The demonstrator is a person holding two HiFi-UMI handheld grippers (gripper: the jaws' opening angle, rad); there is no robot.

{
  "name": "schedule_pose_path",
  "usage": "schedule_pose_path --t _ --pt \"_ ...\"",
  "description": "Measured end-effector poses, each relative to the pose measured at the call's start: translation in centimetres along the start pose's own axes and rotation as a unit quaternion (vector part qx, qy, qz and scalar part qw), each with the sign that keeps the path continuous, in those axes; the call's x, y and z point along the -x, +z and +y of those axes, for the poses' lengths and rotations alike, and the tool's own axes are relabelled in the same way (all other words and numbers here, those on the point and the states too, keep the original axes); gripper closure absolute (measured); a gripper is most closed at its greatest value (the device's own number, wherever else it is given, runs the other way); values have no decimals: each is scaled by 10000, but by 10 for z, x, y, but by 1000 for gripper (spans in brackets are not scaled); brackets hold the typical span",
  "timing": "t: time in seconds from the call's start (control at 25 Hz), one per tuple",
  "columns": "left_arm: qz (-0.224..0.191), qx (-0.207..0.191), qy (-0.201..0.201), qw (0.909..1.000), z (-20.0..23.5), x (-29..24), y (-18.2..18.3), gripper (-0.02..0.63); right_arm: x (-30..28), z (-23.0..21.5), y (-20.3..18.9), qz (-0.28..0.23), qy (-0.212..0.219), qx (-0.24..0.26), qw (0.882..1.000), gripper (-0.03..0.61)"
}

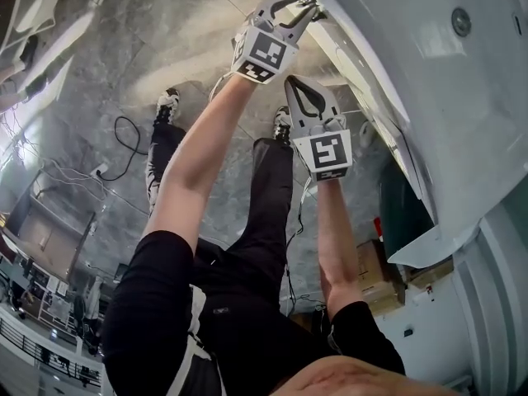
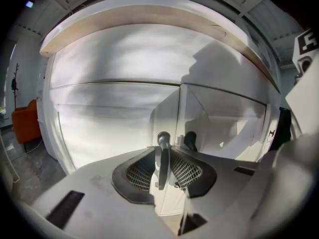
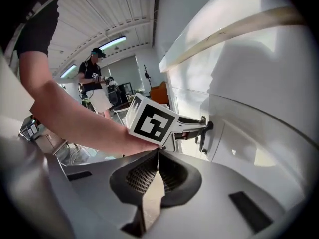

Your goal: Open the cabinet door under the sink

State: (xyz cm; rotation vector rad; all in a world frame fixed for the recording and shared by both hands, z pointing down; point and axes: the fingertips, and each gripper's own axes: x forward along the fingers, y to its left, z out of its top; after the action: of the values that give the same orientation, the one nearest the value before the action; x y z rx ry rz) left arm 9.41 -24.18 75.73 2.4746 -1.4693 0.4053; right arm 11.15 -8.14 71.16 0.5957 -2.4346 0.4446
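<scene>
The white cabinet door [image 2: 114,128] under the counter has a dark upright bar handle [image 2: 163,141]. My left gripper [image 2: 163,158] is shut on that handle, which stands pinched between the mesh pads. In the head view the left gripper [image 1: 309,2] reaches to the cabinet front at the top. The right gripper view shows its tips on the handle [image 3: 204,133]. A second dark handle [image 2: 190,140] sits on the neighbouring door [image 2: 224,128]. My right gripper [image 1: 295,85] hangs just below the left one, off the cabinet, and the right gripper [image 3: 157,156] is shut on nothing.
The white sink counter [image 1: 462,64] overhangs the doors. Further along, another white door [image 1: 433,246] stands swung out over a dark opening [image 1: 404,205], with cardboard boxes [image 1: 375,275] below. A black cable [image 1: 124,143] lies on the grey marble floor. A person [image 3: 94,71] stands far off.
</scene>
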Motion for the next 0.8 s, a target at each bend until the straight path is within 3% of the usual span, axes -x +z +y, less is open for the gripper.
schedule_pose_path --t 0.08,0.2,0.4,0.8 --pt "70 -43 32 10000 -2 4 -4 555 1 4 -5 91 3 -15 10000 518" --pt "224 -209 125 9995 -3 11 -11 565 -2 7 -3 152 -64 -8 9999 518" --pt "318 35 98 9994 -2 32 -23 568 -10 13 4 267 -168 78 9995 518" --pt "569 -356 -535 9963 13 104 -45 569 -50 57 7 -109 -47 -400 9991 518"
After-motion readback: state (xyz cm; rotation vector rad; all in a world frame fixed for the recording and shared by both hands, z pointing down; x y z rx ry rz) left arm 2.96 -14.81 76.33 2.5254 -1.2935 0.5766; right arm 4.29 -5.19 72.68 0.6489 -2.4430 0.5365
